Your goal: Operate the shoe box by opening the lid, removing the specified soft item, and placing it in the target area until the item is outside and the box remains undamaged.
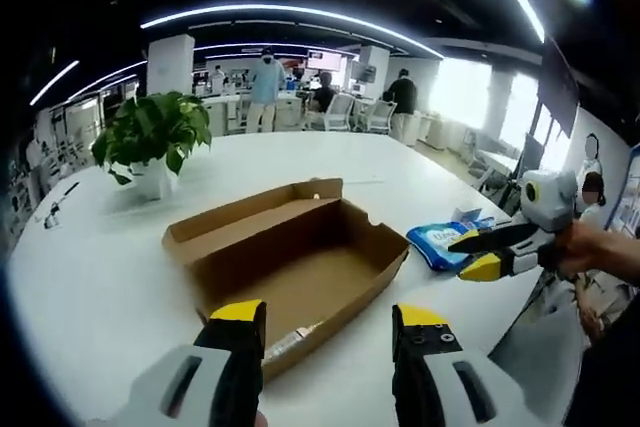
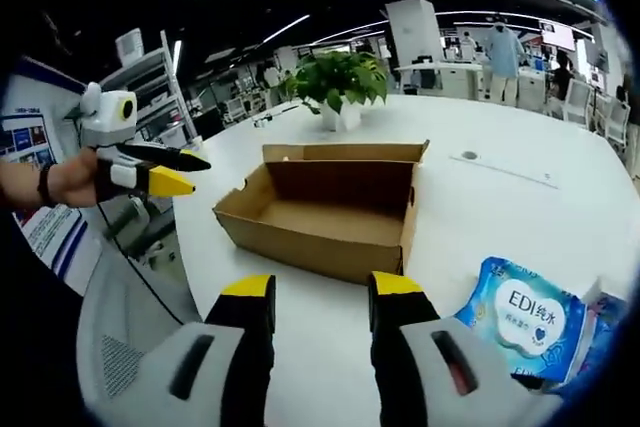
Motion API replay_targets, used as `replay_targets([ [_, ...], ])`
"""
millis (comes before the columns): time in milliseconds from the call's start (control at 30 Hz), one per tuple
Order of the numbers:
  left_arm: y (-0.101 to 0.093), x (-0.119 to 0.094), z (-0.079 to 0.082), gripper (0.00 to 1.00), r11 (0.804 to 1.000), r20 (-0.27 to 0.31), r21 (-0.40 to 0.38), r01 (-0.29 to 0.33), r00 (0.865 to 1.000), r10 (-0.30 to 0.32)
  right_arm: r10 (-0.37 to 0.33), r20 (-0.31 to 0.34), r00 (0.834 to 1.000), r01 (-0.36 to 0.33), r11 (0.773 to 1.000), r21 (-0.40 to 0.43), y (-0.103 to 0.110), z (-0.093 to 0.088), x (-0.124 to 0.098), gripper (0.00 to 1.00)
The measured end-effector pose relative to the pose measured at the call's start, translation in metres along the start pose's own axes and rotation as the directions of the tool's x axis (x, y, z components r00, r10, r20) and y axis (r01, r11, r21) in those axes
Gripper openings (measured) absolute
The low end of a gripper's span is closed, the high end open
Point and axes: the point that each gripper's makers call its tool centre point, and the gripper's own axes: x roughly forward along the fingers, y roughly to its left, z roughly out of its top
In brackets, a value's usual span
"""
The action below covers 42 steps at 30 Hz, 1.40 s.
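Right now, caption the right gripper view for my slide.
Open, empty shoe box on white table, tissue pack lying outside beside it.

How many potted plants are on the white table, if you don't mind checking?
1: the potted plant stands on the white table beyond the open shoe box; nothing suggests another hidden.

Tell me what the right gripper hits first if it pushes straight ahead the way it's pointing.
Most likely the near side wall of the open cardboard box, which sits directly ahead of the open right gripper on the white table. Depth is uncertain.
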Motion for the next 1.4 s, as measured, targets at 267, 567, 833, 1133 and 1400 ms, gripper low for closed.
replay_targets([
  [267, 0.022, 0.026, -0.005, 0.52, 0.996, -0.091, 0.078, 0.039, 0.995, -0.032, -0.015, -0.007, 1.000, 0.015, 1.000, 0.018, -0.008, -0.007, -0.006, 0.35],
  [567, 0.044, 0.053, -0.023, 0.50, 0.988, -0.219, 0.127, 0.083, 0.974, -0.053, -0.027, -0.054, 0.998, 0.026, 0.999, -0.027, -0.010, -0.018, -0.010, 0.37],
  [833, 0.046, 0.078, -0.028, 0.50, 0.960, -0.328, 0.218, 0.174, 0.940, -0.096, -0.035, -0.046, 0.998, 0.035, 0.999, -0.001, -0.011, -0.018, -0.012, 0.37],
  [1133, 0.040, 0.095, -0.045, 0.49, 0.942, -0.438, 0.214, 0.260, 0.887, -0.146, -0.035, -0.062, 0.997, 0.037, 0.999, 0.028, -0.011, -0.029, -0.014, 0.37],
  [1400, 0.035, 0.104, -0.058, 0.48, 0.916, -0.502, 0.241, 0.320, 0.849, -0.164, -0.033, -0.092, 0.995, 0.036, 0.999, 0.030, -0.009, -0.039, -0.016, 0.36],
])
